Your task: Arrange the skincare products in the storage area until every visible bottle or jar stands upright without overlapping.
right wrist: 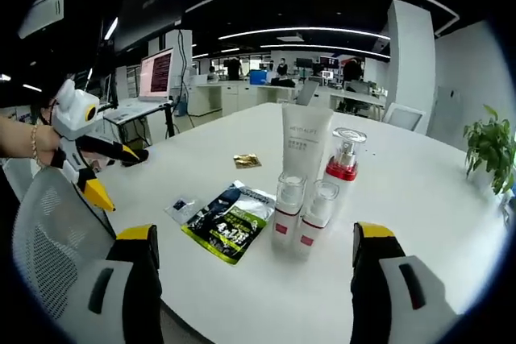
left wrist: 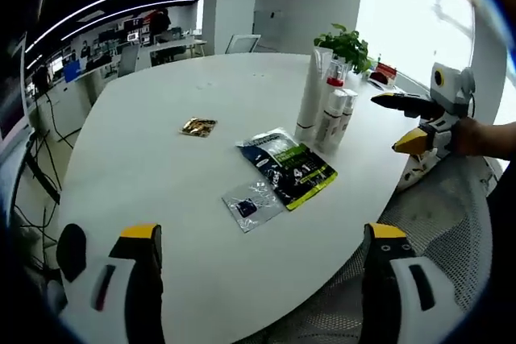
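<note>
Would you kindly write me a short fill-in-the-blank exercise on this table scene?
1. The tall white tube stands ____.
2. The pump bottle beside it has a ____ collar.
3. The dark sachet with the green edge lies ____ on the table.
4. Both grippers' fingers have ____ tips.

Missing words: upright; red; flat; yellow

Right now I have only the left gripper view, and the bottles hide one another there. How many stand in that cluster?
Observer: Four, all upright: a white tube, a red-collared pump bottle and two small clear-capped bottles.
Operator: How are the small ones placed?
Observer: Side by side on the right gripper's side of the cluster, in front of the white tube and the red-collared pump bottle. Whether they touch, I cannot tell.
</note>
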`<state>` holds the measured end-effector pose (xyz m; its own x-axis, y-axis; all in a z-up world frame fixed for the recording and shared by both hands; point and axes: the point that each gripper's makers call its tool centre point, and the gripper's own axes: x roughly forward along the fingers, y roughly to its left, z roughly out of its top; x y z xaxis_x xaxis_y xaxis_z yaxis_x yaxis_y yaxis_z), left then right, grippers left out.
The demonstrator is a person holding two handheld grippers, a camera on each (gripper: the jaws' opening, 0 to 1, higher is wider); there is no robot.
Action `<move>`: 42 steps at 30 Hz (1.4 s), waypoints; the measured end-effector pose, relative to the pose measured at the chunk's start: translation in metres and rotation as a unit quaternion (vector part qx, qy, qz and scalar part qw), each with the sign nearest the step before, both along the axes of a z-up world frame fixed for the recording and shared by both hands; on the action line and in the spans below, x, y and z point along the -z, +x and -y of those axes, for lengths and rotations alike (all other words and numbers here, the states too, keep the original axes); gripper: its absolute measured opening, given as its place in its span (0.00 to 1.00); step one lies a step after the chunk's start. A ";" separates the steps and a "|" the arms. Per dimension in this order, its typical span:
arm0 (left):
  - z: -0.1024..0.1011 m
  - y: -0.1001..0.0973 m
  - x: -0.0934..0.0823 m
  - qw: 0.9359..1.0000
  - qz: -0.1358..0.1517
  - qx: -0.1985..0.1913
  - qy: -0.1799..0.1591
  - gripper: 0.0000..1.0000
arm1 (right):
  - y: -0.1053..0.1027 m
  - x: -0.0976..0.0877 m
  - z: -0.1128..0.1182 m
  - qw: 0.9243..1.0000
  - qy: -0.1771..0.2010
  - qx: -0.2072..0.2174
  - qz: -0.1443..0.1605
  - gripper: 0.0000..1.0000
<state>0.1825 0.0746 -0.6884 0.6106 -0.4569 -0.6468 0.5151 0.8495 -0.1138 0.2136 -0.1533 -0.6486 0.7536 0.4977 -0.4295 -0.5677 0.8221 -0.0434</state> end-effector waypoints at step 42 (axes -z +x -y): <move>0.010 0.054 -0.009 0.999 0.003 0.036 0.030 0.96 | 0.000 0.009 0.011 1.000 -0.008 0.020 -0.017 0.97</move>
<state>0.2367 0.0645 -0.6792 0.5820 -0.4600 -0.6706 0.5762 0.8152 -0.0592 0.2138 -0.1642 -0.6575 0.7571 0.4605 -0.4634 -0.5359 0.8435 -0.0373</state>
